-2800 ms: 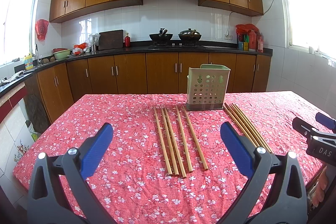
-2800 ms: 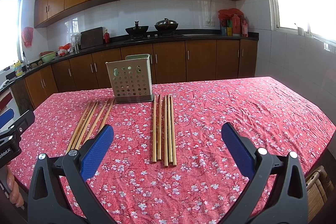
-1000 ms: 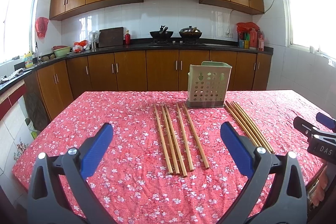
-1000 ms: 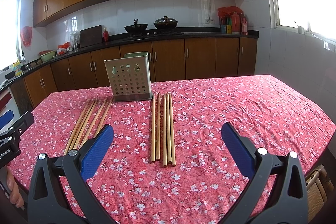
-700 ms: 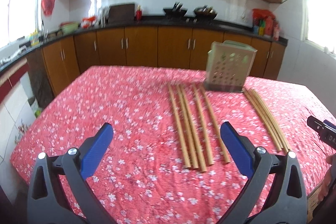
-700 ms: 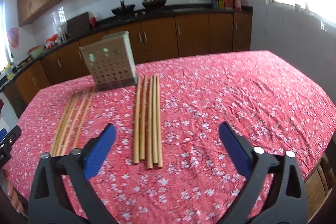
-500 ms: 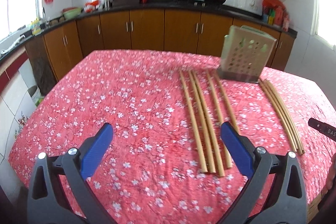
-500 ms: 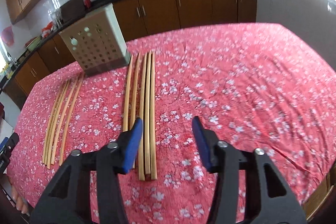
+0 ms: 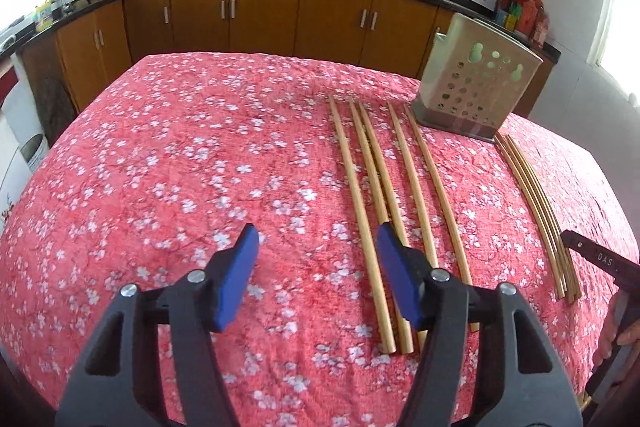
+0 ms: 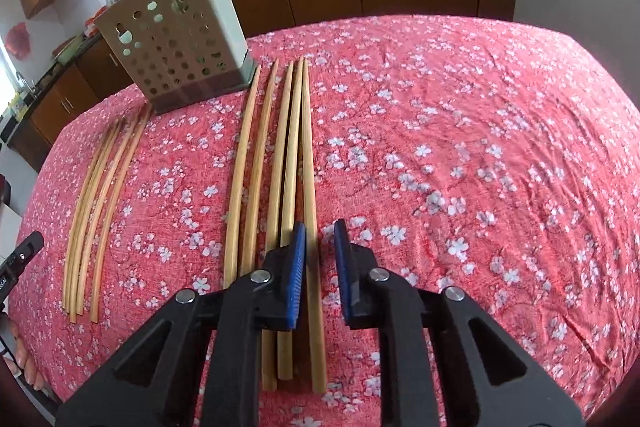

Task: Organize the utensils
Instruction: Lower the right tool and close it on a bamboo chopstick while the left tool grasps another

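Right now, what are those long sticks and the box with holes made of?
The long sticks look like bamboo or pale wood: tan, matte, faintly grained. I can't tell which. The box with holes looks like plastic: smooth, even beige, with neatly punched round holes and a darker base. It could also be painted metal. The cloth under them looks like woven fabric, since it wrinkles.
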A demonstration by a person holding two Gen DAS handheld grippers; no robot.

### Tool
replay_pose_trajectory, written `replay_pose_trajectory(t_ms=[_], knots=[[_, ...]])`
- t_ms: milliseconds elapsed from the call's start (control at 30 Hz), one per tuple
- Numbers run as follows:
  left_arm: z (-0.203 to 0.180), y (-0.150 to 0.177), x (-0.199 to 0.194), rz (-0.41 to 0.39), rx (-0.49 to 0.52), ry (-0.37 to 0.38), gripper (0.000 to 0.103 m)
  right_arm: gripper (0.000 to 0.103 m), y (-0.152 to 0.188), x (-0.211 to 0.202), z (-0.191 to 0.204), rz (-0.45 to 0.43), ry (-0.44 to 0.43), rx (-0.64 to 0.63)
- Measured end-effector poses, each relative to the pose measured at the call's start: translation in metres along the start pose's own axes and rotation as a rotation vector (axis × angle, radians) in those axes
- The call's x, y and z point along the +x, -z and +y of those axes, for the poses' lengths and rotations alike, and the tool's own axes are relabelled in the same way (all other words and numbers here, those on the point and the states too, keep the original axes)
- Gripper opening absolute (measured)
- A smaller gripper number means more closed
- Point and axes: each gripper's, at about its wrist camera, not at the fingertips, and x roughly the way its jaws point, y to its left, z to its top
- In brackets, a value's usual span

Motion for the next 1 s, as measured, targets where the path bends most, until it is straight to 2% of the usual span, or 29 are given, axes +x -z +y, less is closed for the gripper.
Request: replay_pose_trajectory(t_ms=[67, 133, 300, 433, 567, 833, 1000], knots=[[-0.003, -0.002, 0.004, 0.011, 0.009, 0.019, 0.054, 0.008, -0.002, 0.002, 0.002, -0.005, 0.027, -0.029], [-0.007, -0.004, 0.009, 0.027, 0.015, 0.041, 0.048, 0.008, -0.004, 0.003, 0.001, -0.016, 0.058, -0.029], [-0.018, -0.005, 0.024, 0.084, 0.041, 0.08, 0.031, 0.008, -0.007, 0.003, -0.007, -0.023, 0.056, -0.001], [-0.025, -0.005, 0.034, 0.118, 0.063, 0.079, 0.017, 0.008, -0.008, 0.001, -0.006, -0.029, 0.064, -0.018], [-0.026, -0.002, 0.04, 0.135, 0.075, 0.059, 0.009, 0.008, -0.009, 0.004, -0.005, -0.03, 0.064, -0.019], [-0.017, -0.013, 0.05, 0.125, 0.09, 0.025, 0.008, 0.008, -0.005, 0.0, -0.005, -0.037, 0.065, -0.039], [-0.004, -0.032, 0.065, 0.118, 0.06, 0.0, 0.008, 0.008, -0.019, 0.008, -0.013, -0.053, 0.088, -0.027]])
